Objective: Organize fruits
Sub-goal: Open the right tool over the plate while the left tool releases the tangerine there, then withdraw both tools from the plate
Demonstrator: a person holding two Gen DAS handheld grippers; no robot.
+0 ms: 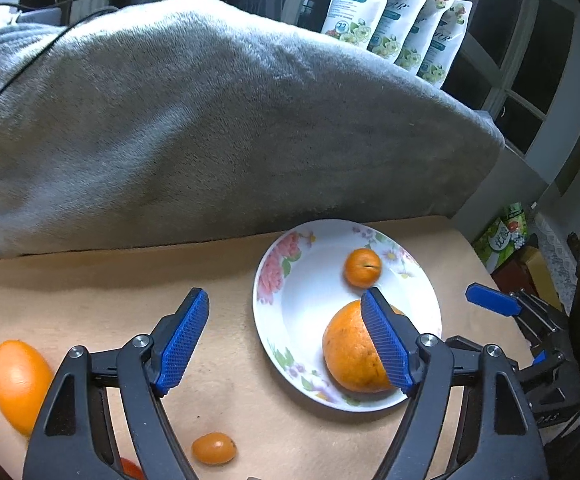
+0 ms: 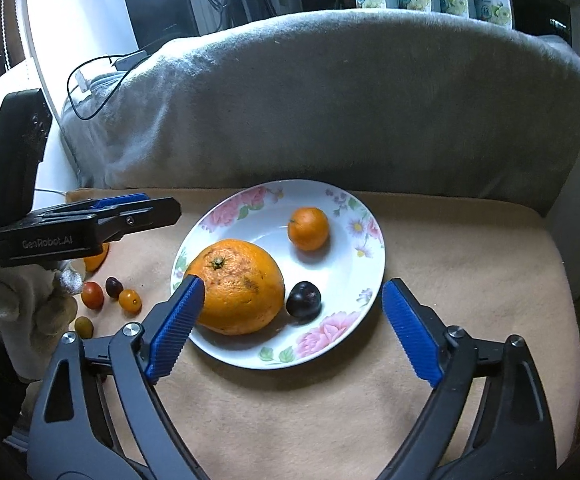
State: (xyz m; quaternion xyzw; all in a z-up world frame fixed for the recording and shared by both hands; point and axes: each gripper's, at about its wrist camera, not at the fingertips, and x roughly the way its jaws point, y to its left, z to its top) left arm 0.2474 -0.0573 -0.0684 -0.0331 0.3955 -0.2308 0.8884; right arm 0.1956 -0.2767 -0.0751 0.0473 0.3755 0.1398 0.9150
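- Where the beige cloth-covered table [image 2: 429, 240] meets the grey plush blanket [image 2: 349, 100], a white floral-rimmed ceramic plate [image 2: 363, 280] is seen.
- 3 fruits are held in the plate: a large rough-skinned orange [image 2: 240, 286], a small round tangerine [image 2: 308, 228] and a dark purple plum [image 2: 303, 298], the plum just beside the orange.
- The left gripper [image 1: 286, 338] is shown with its blue-padded fingers spread apart and nothing between them, above bare cloth beside the plate.
- The right gripper [image 2: 290, 320] is likewise spread wide and empty, straddling the plate's near rim.
- On the cloth left of the plate, a red cherry tomato [image 2: 92, 295], an orange cherry tomato [image 2: 130, 300] and an oval orange kumquat [image 1: 214, 448] are seen.
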